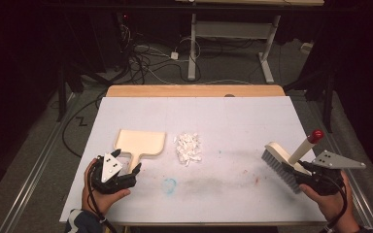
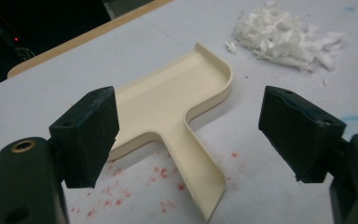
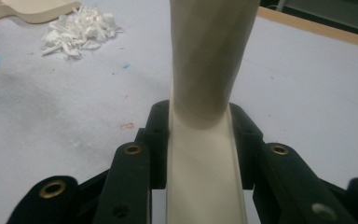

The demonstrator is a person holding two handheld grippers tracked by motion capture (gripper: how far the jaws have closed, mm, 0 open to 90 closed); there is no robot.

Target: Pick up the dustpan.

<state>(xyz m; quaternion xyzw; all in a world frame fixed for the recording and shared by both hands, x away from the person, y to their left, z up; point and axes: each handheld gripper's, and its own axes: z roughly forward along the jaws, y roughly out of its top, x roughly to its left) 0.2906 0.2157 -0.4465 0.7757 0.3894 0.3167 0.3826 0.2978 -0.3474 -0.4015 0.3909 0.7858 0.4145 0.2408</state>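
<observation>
The cream plastic dustpan (image 1: 140,143) lies flat on the white table cover (image 1: 233,116), left of the small heap of white paper scraps (image 1: 188,148). Its stub handle points toward the near edge, straight at the left gripper (image 1: 124,169), whose jaws stand released on either side of the handle end, not yet touching it; that hand rests low and level at the table. At the right, the right gripper (image 1: 303,171) is clenched on the cream brush (image 1: 285,160) with grey bristles and red-tipped handle, which it holds tilted, well apart from the scraps. As I judge it, the left gripper only needs to ease forward along the handle's axis.
</observation>
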